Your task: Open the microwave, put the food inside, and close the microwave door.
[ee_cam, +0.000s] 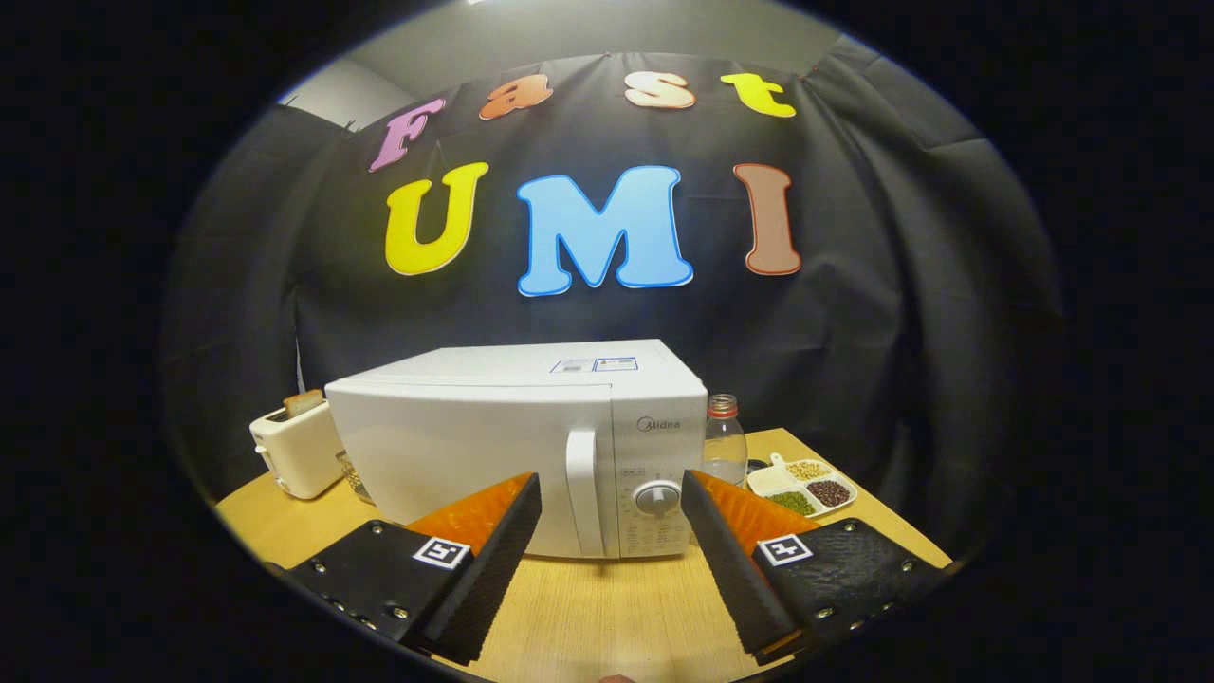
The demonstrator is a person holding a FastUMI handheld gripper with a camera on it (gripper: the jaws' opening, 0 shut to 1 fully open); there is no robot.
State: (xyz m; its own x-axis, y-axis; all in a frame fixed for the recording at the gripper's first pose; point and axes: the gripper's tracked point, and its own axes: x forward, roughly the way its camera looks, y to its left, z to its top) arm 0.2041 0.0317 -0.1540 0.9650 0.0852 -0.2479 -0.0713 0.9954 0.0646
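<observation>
Tool (612, 498) is seen at the bottom of the frame, released: both fingers (493, 560) are spread wide and nothing is held or touched between them. Bare counter (607, 607) lies between and under the fingers.

Just beyond the fingertips, at centre frame, the microwave (517, 446) is set on the counter with its door closed. The vertical door handle (583, 489) is framed in the gap between the fingers, slightly left of the midline; the control panel with its round dial (657, 497) is placed just right of the handle.

Step in hand is judged to be the first: approach for opening the door. Nothing of the task appears done yet. The next move is judged to call for an advance toward the handle, a closing of the fingers on it or a hooking behind it, then a pull swung outward toward the left, where the hinge is presumed.

Food for loading is taken to be the divided dish of beans (804, 486), right of the microwave at lower right. A clear bottle with a red cap (724, 441) stands just beside the microwave's right wall, between it and the dish. A toaster with bread (296, 446) is set at the left, close to the door side; it may crowd the door's swing. A small item between toaster and microwave cannot be identified.
</observation>
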